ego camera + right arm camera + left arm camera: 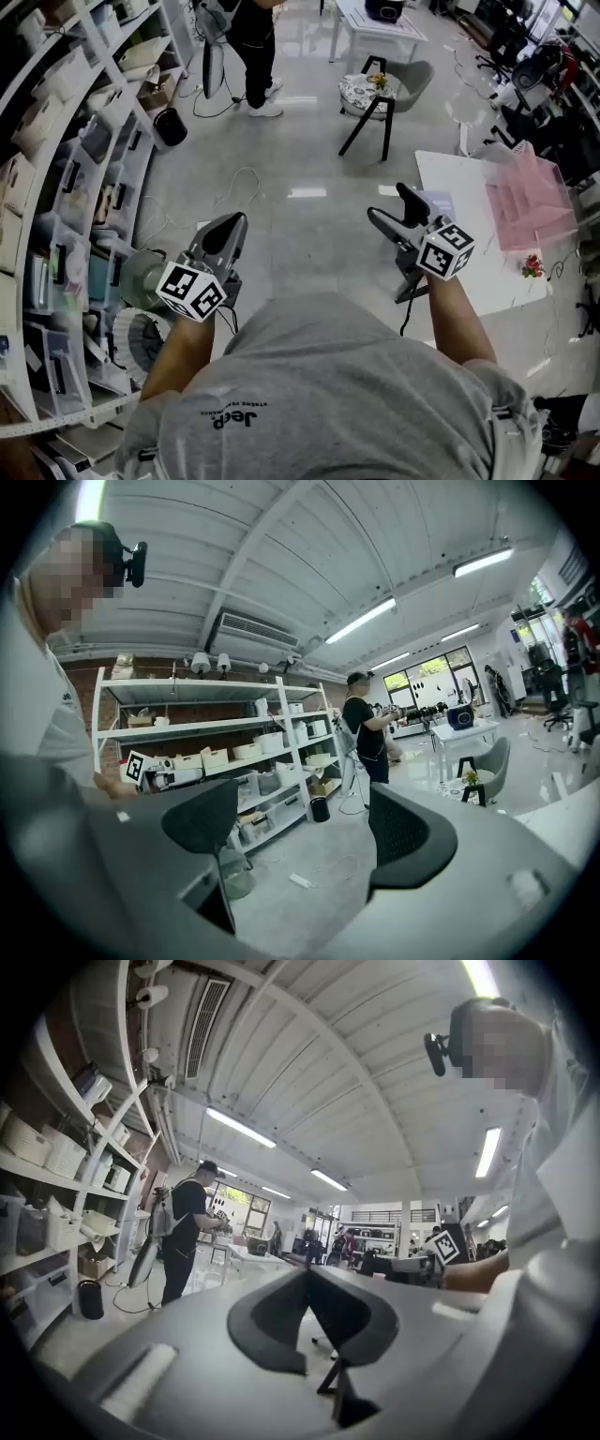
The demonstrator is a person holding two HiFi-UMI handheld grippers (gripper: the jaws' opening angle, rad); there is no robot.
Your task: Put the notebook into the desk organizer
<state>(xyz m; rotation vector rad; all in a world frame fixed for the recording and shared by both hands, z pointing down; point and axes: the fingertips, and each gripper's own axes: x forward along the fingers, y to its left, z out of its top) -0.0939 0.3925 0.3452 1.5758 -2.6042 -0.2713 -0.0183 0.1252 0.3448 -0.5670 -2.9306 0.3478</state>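
Jaws are touching on the left gripper (229, 228), while the right gripper (394, 209) is gaping wide and empty near the tabletop (461, 180).

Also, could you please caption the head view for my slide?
Left gripper shut, right gripper open, both empty, beside white table holding pink organizer.

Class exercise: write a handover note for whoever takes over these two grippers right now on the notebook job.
Left gripper: shut, empty, over the floor.
Right gripper: open, empty, by the white table.
The pink desk organizer sits on that table. A pale flat item beside it may be the notebook, but it is too unclear to confirm.
Done: nothing yet.
Left: step to the table, pick up the notebook, put it in the organizer.
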